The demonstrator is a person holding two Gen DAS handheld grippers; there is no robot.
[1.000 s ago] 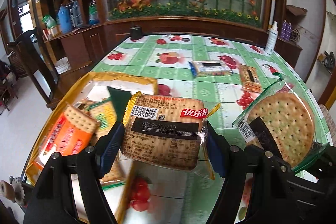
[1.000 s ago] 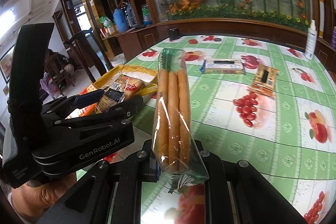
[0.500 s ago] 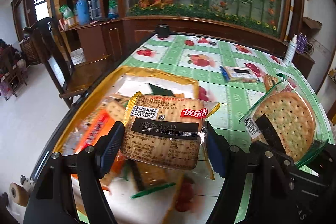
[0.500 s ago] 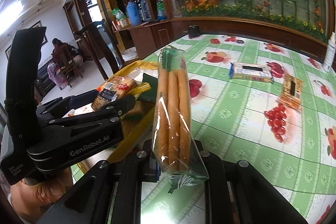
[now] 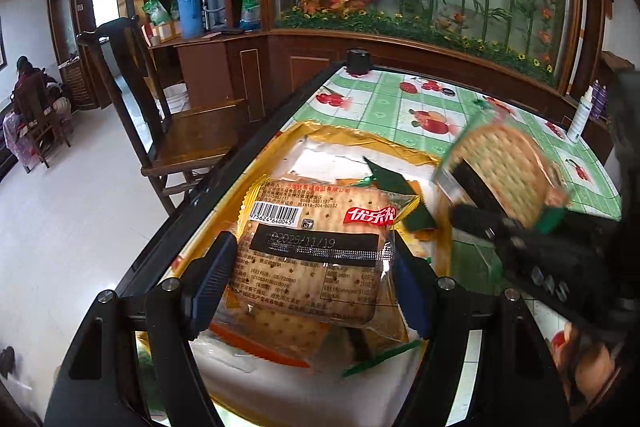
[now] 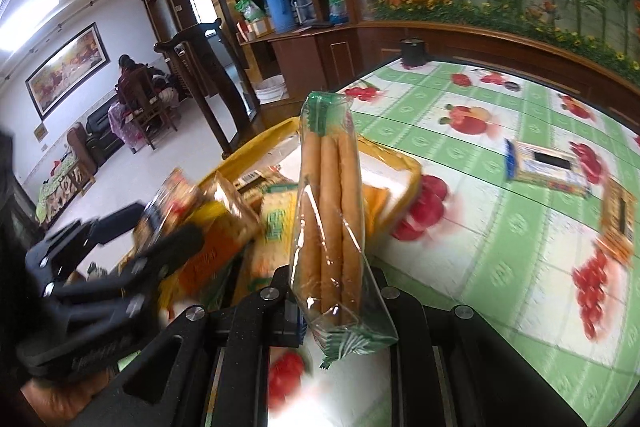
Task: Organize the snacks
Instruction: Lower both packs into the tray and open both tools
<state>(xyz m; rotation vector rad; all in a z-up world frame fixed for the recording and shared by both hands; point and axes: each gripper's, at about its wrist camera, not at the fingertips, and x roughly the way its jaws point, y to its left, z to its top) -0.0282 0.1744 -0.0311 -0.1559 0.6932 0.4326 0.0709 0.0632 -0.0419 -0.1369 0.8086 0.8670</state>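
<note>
Left wrist view: the square cracker pack (image 5: 316, 251) is clamped flat between the left gripper (image 5: 310, 281) fingers, above the yellow tray (image 5: 360, 137) on the bench (image 5: 384, 99), likely for dropping in. The right gripper (image 6: 332, 311) pinches the round cracker pack (image 6: 328, 211) edge-on, beside the tray, probably next.

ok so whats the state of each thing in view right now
left gripper: shut on the square cracker pack, held over the yellow tray
right gripper: shut on the round cracker pack, seen edge-on
yellow tray: already holds several snack packs
blue-edged pack: lying flat on the table
orange pack: lying flat on the table
</note>
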